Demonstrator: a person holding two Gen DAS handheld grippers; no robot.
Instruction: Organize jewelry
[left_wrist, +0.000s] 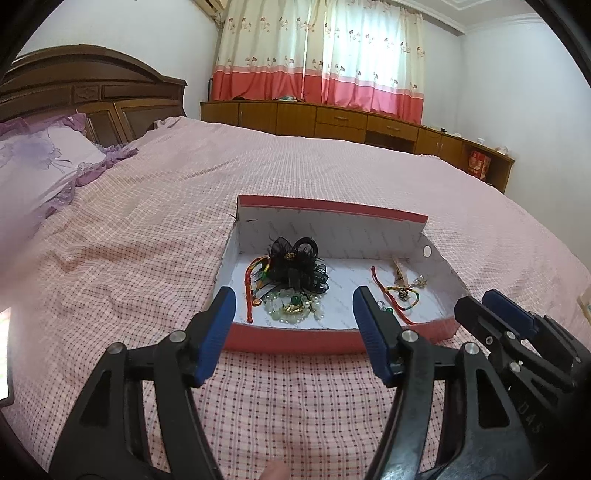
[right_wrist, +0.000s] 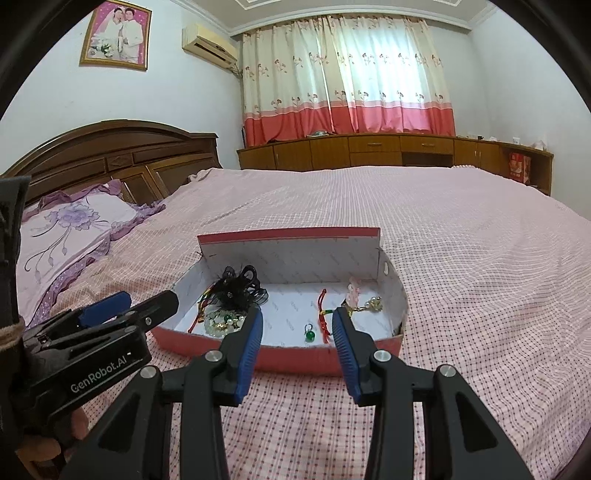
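A shallow red box (left_wrist: 295, 341) (right_wrist: 295, 360) with a white lining lies open on the bed. Its left end holds a black ribbon hair flower (left_wrist: 295, 266) (right_wrist: 238, 288), a pale bead bracelet (left_wrist: 291, 306) (right_wrist: 221, 319) and a red cord (left_wrist: 251, 295). Its right end holds a red cord bracelet (left_wrist: 395, 302) (right_wrist: 323, 314), a green bead earring (right_wrist: 309, 334), a pink clip (right_wrist: 354, 290) and a pearl piece (right_wrist: 373, 304). My left gripper (left_wrist: 293, 291) (right_wrist: 147, 301) hovers open at the box's near left wall, nothing between its fingers. My right gripper (right_wrist: 296, 313) (left_wrist: 495, 306) hovers open at the near right wall, empty too.
The box rests on a pink checked bedspread (right_wrist: 461, 295). A purple flowered pillow (right_wrist: 70, 229) and a wooden headboard (right_wrist: 110, 155) are to the left. Low wooden cabinets (right_wrist: 388, 147) and curtains stand beyond the bed. A hand (right_wrist: 48, 443) grips the left tool.
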